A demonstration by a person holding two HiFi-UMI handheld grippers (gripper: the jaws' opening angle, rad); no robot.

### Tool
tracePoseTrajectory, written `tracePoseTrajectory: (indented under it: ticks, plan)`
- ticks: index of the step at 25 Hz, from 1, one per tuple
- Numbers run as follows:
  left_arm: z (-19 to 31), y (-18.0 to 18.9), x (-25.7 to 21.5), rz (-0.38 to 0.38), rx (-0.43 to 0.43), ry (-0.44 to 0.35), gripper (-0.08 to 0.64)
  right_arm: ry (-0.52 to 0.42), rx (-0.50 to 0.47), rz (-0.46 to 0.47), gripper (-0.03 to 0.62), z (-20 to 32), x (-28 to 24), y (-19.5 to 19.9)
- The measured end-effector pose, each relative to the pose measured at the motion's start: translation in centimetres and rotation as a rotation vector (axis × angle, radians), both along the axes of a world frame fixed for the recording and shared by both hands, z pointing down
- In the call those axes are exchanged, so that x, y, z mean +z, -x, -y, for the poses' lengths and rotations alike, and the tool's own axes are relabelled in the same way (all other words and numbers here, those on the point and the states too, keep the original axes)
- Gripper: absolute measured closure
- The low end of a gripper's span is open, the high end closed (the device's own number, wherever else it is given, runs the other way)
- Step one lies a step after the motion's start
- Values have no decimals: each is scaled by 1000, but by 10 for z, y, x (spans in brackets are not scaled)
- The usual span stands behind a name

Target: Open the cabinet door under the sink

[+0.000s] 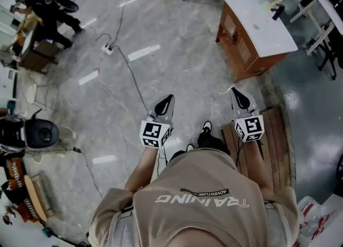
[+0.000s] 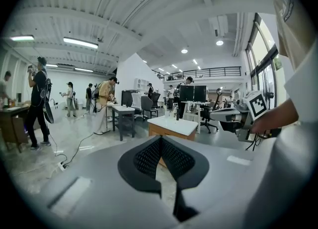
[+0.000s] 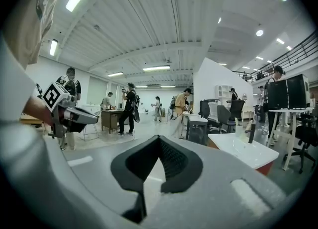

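Observation:
The sink cabinet (image 1: 242,47) is a wooden box with a white top and a black faucet (image 1: 277,11). It stands on the floor ahead and to the right in the head view, and its door side faces left. My left gripper (image 1: 167,101) and right gripper (image 1: 239,96) are held side by side, well short of the cabinet, pointing ahead. Both are shut with nothing between their jaws. In the left gripper view the shut jaws (image 2: 160,139) partly hide the cabinet (image 2: 174,126). In the right gripper view the cabinet's white top (image 3: 246,151) lies right of the shut jaws (image 3: 159,137).
Cables and a power strip (image 1: 107,49) run across the marble floor to the left. A slatted wooden board (image 1: 276,144) lies on the floor by my right side. Several people, desks and chairs fill the room at the far left. A white table (image 1: 327,10) stands beyond the cabinet.

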State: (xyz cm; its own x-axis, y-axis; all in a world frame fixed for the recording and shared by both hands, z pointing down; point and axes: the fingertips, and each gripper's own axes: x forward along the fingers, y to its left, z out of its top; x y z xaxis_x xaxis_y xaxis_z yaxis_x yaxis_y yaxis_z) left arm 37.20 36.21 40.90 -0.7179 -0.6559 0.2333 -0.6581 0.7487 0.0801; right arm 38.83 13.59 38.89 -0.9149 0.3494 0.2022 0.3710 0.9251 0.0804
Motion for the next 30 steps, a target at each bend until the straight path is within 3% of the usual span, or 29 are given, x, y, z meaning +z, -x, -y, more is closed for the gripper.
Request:
tracePoseTrajectory:
  ticks: [4,8,12,19,24,30]
  plan:
    - [12,39,-14,10,-58,28,543,27,15,11,591,27,-2,31]
    - [40,67,-21,-3,-68,-7,543,22,18,-15,591,61,12,51]
    - [76,96,-24,-6,-43,-17,543,2,9,-23,591,93,17,78]
    - [136,131,-14,-36,16,-19,543,55,15,-90,591,117,42,105]
    - [151,171,-7,-62,56,-16,543,79,51,-177,591,127,69,126]
    - [158,231,-1,-64,88,-50,543,49,114,-164,591,132,62,171]
